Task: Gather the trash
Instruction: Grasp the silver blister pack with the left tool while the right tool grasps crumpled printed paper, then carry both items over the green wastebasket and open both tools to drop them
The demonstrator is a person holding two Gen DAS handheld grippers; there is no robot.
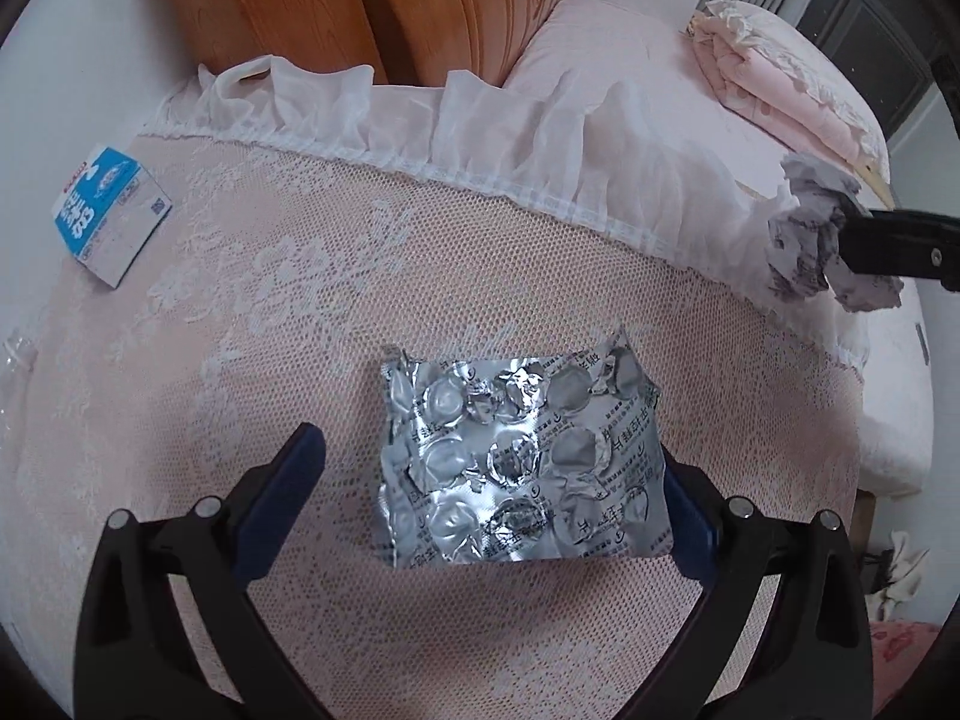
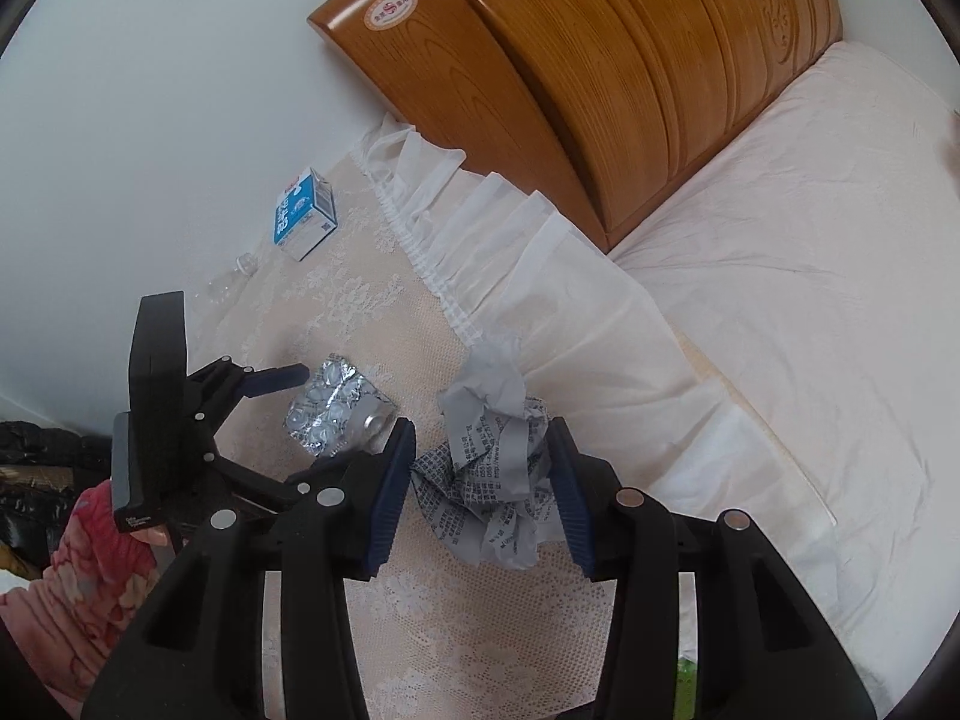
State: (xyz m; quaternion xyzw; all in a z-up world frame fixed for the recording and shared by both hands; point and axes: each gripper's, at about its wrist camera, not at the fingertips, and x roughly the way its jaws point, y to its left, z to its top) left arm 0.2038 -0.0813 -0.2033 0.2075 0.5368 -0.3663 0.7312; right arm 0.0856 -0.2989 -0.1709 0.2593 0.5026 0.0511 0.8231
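Note:
A crumpled silver blister pack lies on the lace-covered bedside table. My left gripper is open, its blue-padded fingers on either side of the pack, the right pad close against its edge. The pack also shows in the right wrist view between the left gripper's fingers. My right gripper is closed on a crumpled printed paper ball, held over the table's right side. In the left wrist view the paper ball sits at the right gripper's black finger.
A blue and white carton lies at the table's far left, also seen in the right wrist view. A clear plastic bottle lies near it by the wall. The wooden headboard, bed and folded pink bedding are beyond.

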